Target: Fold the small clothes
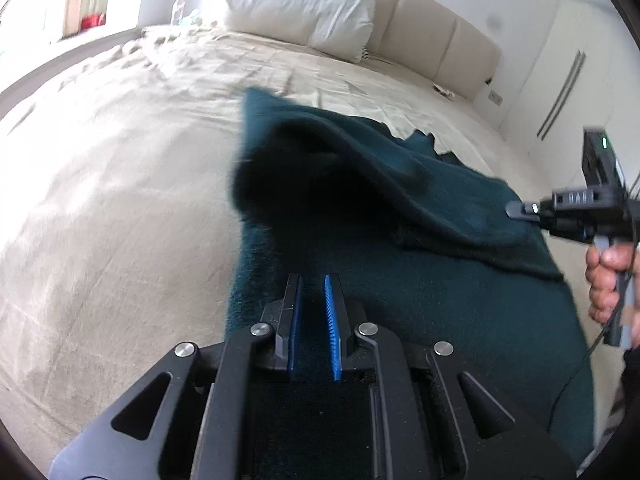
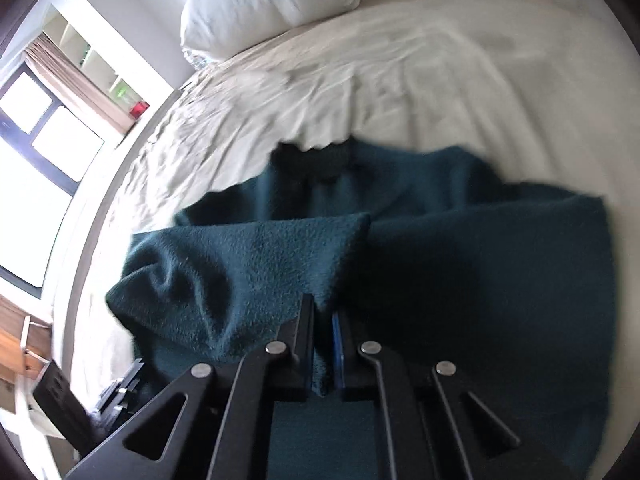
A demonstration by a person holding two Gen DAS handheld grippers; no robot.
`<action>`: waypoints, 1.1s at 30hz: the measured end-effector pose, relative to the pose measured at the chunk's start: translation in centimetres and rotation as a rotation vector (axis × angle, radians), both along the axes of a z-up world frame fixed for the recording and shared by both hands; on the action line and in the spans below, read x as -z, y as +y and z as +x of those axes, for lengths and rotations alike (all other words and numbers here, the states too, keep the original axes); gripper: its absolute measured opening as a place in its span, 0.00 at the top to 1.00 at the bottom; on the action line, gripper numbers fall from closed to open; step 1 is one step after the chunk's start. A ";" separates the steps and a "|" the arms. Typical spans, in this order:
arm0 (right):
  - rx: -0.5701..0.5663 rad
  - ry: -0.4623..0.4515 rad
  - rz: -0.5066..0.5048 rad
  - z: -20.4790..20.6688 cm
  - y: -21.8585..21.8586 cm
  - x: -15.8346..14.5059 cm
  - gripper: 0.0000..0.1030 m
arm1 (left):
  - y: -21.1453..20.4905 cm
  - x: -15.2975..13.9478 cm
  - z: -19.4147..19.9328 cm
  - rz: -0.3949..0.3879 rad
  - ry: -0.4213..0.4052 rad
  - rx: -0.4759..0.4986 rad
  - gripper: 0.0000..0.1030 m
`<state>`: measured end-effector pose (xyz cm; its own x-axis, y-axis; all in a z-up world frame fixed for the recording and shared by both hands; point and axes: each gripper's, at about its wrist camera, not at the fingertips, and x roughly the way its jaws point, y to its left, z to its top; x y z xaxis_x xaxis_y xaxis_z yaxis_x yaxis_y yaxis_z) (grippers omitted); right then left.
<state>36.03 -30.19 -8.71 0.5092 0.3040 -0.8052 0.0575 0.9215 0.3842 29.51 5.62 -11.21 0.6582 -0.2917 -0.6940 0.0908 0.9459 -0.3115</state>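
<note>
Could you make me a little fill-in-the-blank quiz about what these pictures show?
1. The dark green fleece garment lies on a ____.
2. A fold of the garment is pinched between the ____ tongs.
3. The pads of the left tongs are coloured ____.
4. Near the headboard rests a white ____.

Missing words: bed; right; blue; pillow

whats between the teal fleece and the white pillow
Only bare, wrinkled cream bedsheet separates the teal fleece from the white pillow; both wrist views show it.
</note>
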 end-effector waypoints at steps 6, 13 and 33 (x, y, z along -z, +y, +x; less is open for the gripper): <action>0.122 0.078 -0.018 0.4 -4.6 1.3 0.92 | 2.3 -0.3 0.8 -0.104 0.023 -0.053 0.89; 0.124 0.094 -0.054 0.5 -4.9 1.4 0.92 | 4.5 -4.2 2.9 -0.160 -0.059 -0.121 0.89; 0.150 0.111 -0.066 -0.2 -6.3 2.3 0.92 | -3.4 -0.7 8.8 0.210 0.113 0.100 0.90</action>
<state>35.83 -36.50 -11.01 0.4515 0.1756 -0.8748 0.2348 0.9225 0.3064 38.28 2.24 -10.53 0.5484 -0.1933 -0.8136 0.1625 0.9790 -0.1231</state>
